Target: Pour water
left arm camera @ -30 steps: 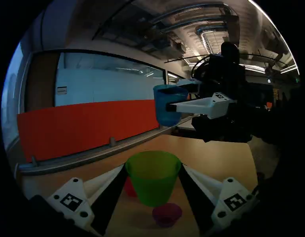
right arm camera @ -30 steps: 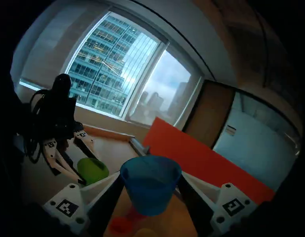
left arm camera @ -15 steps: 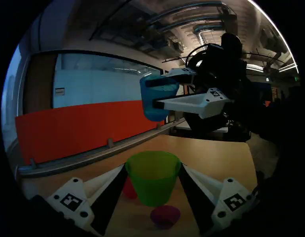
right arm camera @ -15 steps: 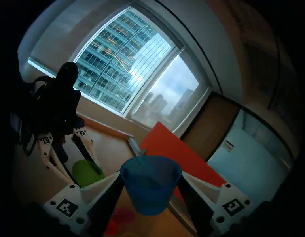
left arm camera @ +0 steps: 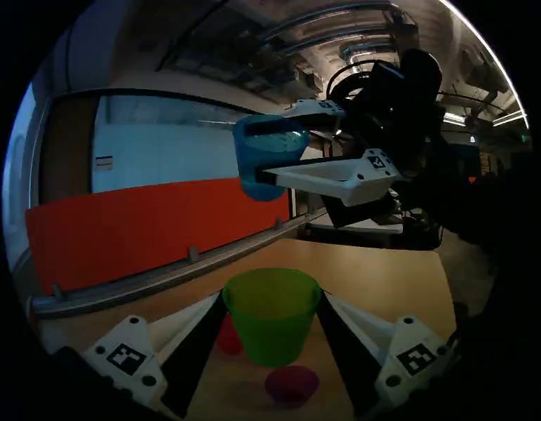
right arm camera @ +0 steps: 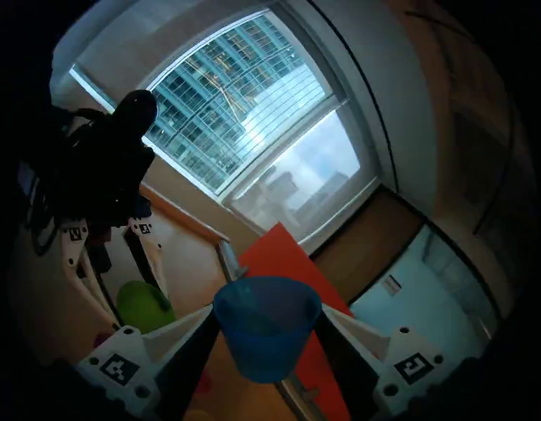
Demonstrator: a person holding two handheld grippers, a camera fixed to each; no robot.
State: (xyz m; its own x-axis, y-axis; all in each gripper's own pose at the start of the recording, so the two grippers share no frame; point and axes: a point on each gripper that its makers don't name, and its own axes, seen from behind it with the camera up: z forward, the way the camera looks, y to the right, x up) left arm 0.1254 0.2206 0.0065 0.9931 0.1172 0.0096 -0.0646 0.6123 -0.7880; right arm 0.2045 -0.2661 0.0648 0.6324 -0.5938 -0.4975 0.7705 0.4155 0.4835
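Higher now, your right gripper (right arm camera: 266,316) clamps the smooth tapered blue cup (right arm camera: 266,333), mouth up. Your left gripper (left arm camera: 270,303) clamps the upright green cup (left arm camera: 271,330).

The left tongs (left arm camera: 271,298) grip a green cup (left arm camera: 271,316) upright above the desk (left arm camera: 382,270). Below it, a red cup (left arm camera: 229,337) and a purple cup (left arm camera: 291,384) sit on the desk. Higher and farther off, the right tongs (left arm camera: 264,147) clasp a blue cup (left arm camera: 269,160) before an orange panel (left arm camera: 151,224).
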